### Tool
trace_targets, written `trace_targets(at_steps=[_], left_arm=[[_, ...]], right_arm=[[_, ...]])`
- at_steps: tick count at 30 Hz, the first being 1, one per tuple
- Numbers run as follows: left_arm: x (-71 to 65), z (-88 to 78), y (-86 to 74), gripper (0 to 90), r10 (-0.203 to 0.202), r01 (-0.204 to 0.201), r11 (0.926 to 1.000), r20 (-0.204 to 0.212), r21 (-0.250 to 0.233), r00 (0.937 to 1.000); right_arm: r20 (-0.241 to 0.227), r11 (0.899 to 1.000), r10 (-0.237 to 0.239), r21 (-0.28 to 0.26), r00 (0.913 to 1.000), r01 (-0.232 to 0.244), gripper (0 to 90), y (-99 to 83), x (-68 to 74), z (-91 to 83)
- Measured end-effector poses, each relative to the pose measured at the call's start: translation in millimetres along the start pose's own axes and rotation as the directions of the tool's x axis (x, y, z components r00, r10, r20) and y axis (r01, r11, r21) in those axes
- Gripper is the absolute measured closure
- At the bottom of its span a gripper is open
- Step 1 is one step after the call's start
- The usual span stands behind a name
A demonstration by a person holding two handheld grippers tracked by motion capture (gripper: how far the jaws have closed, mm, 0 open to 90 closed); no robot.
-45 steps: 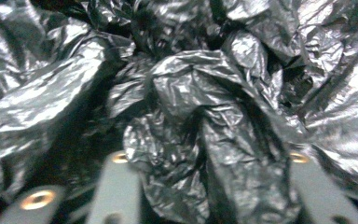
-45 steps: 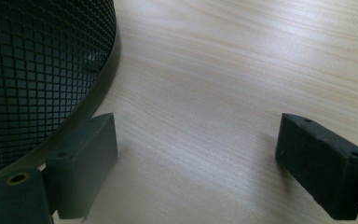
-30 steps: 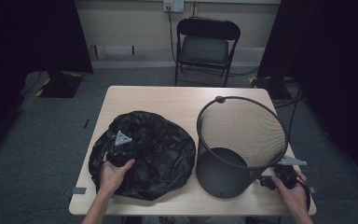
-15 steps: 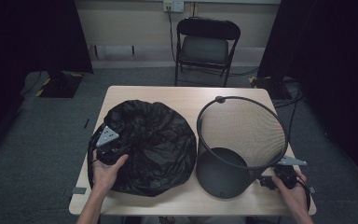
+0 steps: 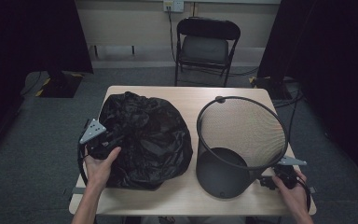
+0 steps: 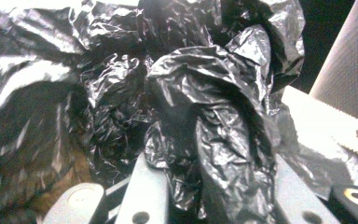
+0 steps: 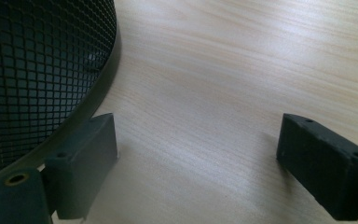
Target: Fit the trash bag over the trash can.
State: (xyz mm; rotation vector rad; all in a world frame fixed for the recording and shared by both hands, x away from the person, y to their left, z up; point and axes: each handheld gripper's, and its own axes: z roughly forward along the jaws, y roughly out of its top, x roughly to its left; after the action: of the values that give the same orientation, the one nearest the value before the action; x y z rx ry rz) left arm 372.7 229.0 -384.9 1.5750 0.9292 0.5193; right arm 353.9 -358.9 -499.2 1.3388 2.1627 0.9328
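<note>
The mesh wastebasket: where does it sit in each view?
High view: mesh wastebasket right of centre, beside the black bag.
Left gripper view: its pale mesh wall at the right edge.
Right gripper view: upper left, beside one jaw.
Shared landmark: wooden table.

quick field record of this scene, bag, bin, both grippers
bag: black plastic bag, crumpled, on the table's left half
bin: black mesh bin, upright, empty, right of the bag
left gripper: shut on a fold of the bag at its left edge
right gripper: open, low over bare wood beside the bin's base, holding nothing
table: light wood
background: folding chair behind the table
</note>
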Motion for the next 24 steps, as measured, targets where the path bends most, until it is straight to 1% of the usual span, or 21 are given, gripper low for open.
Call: trace_targets(at_steps=[1,3,6,9,12,15,17,21,23,24], left_arm=[[-0.9,-0.7,3.9,77.1,-0.008,0.008,0.9998,0.009,-0.017,0.9999],[-2.8,-1.2,9.6,77.1,-0.005,0.005,0.9995,0.018,-0.032,0.9998],[-6.4,-2.0,19.9,77.1,-0.004,0.007,0.9976,0.036,-0.069,0.9993],[-9.6,-3.4,29.0,77.1,-0.012,0.018,0.9936,0.058,-0.111,0.9983],[-13.0,-5.7,34.0,77.1,-0.013,0.023,0.989,0.072,-0.146,0.9973],[-15.5,-8.7,37.6,77.1,-0.007,0.019,0.9863,0.078,-0.164,0.9969],[-16.3,-11.3,39.5,77.1,-0.001,0.015,0.9848,0.083,-0.173,0.9966],[-17.6,-19.3,45.7,77.1,0.001,0.018,0.9794,0.095,-0.201,0.9955],[-18.2,-23.0,48.6,77.1,0.001,0.021,0.9765,0.1,-0.215,0.9949],[-18.7,-25.8,50.8,77.1,0.005,0.02,0.9741,0.107,-0.225,0.9943]], right_arm=[[0.0,1.0,0.0,0.0,1.0,0.0,11.5,0.0,0.0,0.0],[-0.001,1.0,0.001,0.0,1.0,-0.001,11.5,-0.1,0.0,-0.1],[-0.001,1.0,0.0,-0.002,1.0,0.0,11.5,-0.3,-0.3,-0.4],[-0.004,1.0,0.001,-0.005,1.0,-0.001,11.7,-0.9,-0.7,-1.0],[-0.009,1.0,0.006,-0.004,0.9999,-0.006,11.7,-1.7,-0.5,-2.2],[-0.022,1.0,0.024,-0.012,0.9995,-0.024,12.2,-2.9,-1.6,-3.9],[-0.042,0.999,0.038,-0.015,0.9984,-0.039,12.8,-2.9,-2.7,-5.6],[-0.026,0.997,0.04,-0.064,0.9989,-0.042,12.8,-0.7,-2.3,-11.3],[-0.023,0.994,0.042,-0.096,0.9988,-0.044,12.6,0.9,-1.4,-14.7],[-0.018,0.993,0.036,-0.115,0.9992,-0.038,12.6,1.6,-0.9,-16.3]])
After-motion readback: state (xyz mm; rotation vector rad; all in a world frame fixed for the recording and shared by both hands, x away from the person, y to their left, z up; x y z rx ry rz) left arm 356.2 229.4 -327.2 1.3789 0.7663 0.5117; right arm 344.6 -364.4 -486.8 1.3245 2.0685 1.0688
